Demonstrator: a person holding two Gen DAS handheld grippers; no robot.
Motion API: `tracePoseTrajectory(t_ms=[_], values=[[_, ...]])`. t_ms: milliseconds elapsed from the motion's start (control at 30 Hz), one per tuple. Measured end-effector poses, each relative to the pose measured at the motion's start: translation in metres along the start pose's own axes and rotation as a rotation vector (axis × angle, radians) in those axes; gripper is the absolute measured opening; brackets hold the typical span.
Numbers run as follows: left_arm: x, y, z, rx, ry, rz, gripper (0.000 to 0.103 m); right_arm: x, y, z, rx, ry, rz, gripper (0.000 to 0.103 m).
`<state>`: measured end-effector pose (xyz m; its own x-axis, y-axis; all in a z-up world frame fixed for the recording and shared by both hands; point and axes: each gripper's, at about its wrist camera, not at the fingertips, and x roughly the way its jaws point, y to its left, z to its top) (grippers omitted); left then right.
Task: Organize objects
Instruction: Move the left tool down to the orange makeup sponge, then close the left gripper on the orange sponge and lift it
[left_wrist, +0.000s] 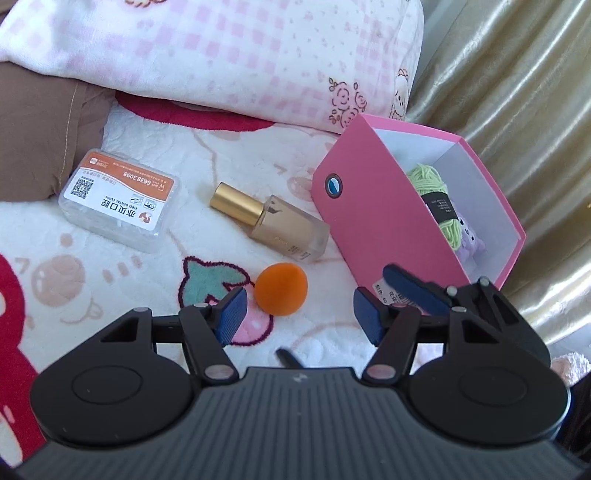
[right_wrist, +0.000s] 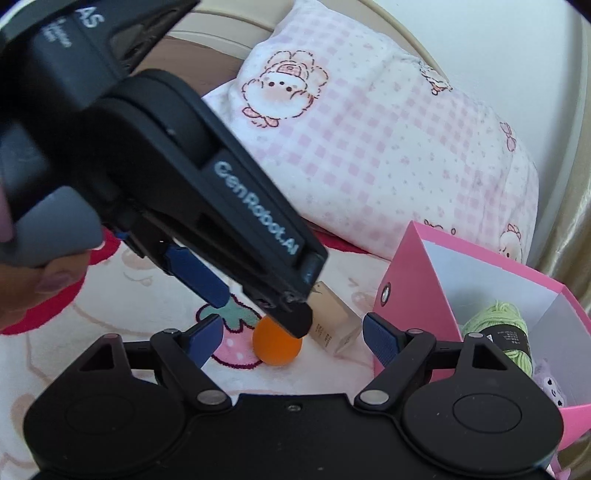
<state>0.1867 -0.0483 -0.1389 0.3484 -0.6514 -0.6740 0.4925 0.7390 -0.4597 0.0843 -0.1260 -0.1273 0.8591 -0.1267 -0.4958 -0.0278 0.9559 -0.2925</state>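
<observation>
lying on a white fleece blanket (left_wrist: 110, 266) printed with strawberries and cartoon faces are the loose things: an orange makeup sponge (left_wrist: 281, 288), a foundation bottle (left_wrist: 271, 222) with a gold cap, and a clear plastic floss-pick box (left_wrist: 121, 200) with an orange and white label. the sponge sits near the middle of the blanket, just beside the bottle's glass base; the bottle lies on its side, cap pointing toward the floss-pick box, which is further off toward the brown cushion (left_wrist: 40, 147) at the blanket's left edge.

a pink box (left_wrist: 373, 206) stands open at the blanket's right edge, against a gold curtain (left_wrist: 517, 92). inside it are a skein of green yarn (left_wrist: 432, 184) and a small purple plush toy (left_wrist: 471, 240) — the toy lies below the yarn, toward the near end. a pink checked pillow (left_wrist: 221, 55) lies along the far edge.

the left gripper (left_wrist: 299, 314) hovers low over the blanket, jaws spread wide with nothing between them, its left pad just beside the sponge. the right gripper (right_wrist: 291, 339) is likewise spread apart and empty — in its own view the sponge sits between its fingers, farther on, partly hidden by the left gripper's body, and its right finger is close to the pink box's near wall.
</observation>
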Motion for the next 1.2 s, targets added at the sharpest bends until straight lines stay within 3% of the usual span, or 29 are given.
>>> tracePoseTrajectory(t_ms=[200,367,500,633,767,933,1200], values=[[0.012,0.007,0.007,-0.008,0.047,-0.029,0.061,0.016,0.021,0.008,-0.030,0.023,-0.005,0.086],[0.020,0.010,0.012,0.002,0.019,0.003,0.056,0.044,0.008,0.000,0.111,0.077,-0.008,0.084],[0.027,0.015,0.013,-0.010,0.006,0.016,0.041,0.055,-0.001,-0.008,0.170,0.112,0.016,0.069],[0.032,0.018,0.009,-0.027,0.005,0.010,0.037,0.057,-0.003,-0.012,0.170,0.125,0.032,0.054],[0.032,0.016,0.004,-0.034,0.008,0.013,0.036,0.052,-0.003,-0.011,0.148,0.108,0.036,0.041],[0.017,-0.005,-0.003,0.049,0.021,0.054,0.032,0.033,-0.011,-0.006,0.171,0.126,0.089,0.040],[-0.023,-0.037,-0.003,0.031,0.052,0.041,0.030,-0.018,-0.036,0.005,0.223,0.145,0.189,0.040]])
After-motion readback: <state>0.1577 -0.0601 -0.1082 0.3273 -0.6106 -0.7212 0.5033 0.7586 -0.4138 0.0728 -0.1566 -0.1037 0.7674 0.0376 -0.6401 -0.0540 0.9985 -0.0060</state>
